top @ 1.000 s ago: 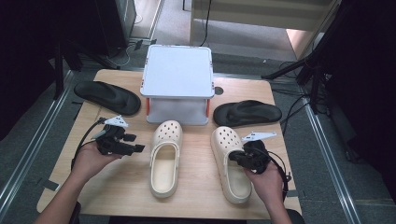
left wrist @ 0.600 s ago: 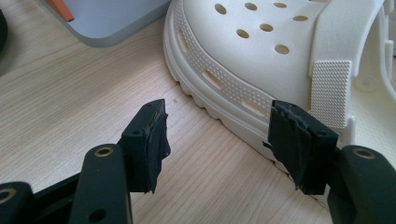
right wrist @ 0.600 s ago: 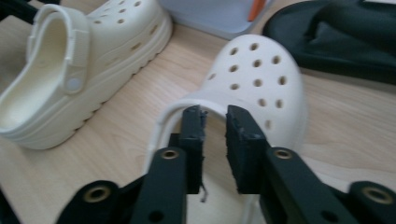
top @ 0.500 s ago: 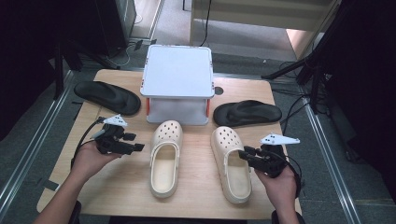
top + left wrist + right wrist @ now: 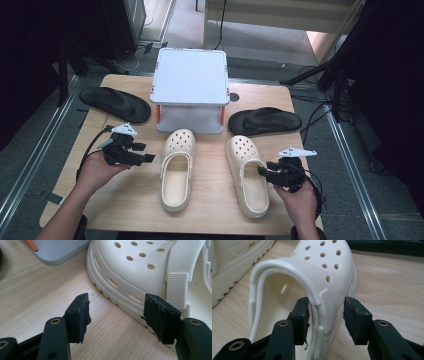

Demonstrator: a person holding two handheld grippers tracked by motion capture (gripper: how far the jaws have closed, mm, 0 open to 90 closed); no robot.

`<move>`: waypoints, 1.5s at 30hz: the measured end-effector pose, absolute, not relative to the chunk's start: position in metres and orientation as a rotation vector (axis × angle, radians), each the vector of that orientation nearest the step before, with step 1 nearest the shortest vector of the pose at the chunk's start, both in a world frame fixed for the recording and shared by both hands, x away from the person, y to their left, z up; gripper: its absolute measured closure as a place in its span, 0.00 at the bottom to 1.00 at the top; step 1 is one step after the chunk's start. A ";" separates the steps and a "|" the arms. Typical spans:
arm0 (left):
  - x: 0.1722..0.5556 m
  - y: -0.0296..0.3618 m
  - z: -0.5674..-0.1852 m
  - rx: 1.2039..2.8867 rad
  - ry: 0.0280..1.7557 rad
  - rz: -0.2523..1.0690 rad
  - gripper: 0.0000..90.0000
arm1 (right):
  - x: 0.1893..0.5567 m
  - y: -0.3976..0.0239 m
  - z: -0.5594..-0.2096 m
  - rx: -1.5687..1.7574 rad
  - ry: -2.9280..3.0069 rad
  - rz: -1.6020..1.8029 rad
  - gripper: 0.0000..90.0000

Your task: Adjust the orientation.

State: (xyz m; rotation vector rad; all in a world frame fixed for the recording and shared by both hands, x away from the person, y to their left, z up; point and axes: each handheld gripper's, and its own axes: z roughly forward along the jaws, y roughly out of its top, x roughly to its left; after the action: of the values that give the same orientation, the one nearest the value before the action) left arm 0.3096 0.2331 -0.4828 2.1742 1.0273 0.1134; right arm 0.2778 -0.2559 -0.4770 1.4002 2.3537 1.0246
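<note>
The right gripper (image 5: 325,316), jaws having just been opening, is straddling the right clog (image 5: 246,175) at its side wall unpressed; light, springy foam there is likely gripping well.

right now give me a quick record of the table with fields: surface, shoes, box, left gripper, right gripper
surface: wooden table
shoes: two cream clogs side by side, left clog, right clog; black sandal at far left, second black sandal at far right
box: white lidded box behind the clogs
left gripper: open, beside the left clog, holding nothing
right gripper: jaws have just been opening, astride the right clog's side wall, pads apart from it
</note>
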 end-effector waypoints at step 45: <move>0.307 0.226 -0.480 2.165 1.000 0.135 0.45 | 0.299 -0.211 -0.458 1.382 2.260 0.988 0.85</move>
State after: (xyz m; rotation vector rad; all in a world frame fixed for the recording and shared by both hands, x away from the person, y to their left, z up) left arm 0.3071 0.2255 -0.4801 2.1649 0.9997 0.1346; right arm 0.2985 -0.2110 -0.4578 1.3816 2.2602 0.9877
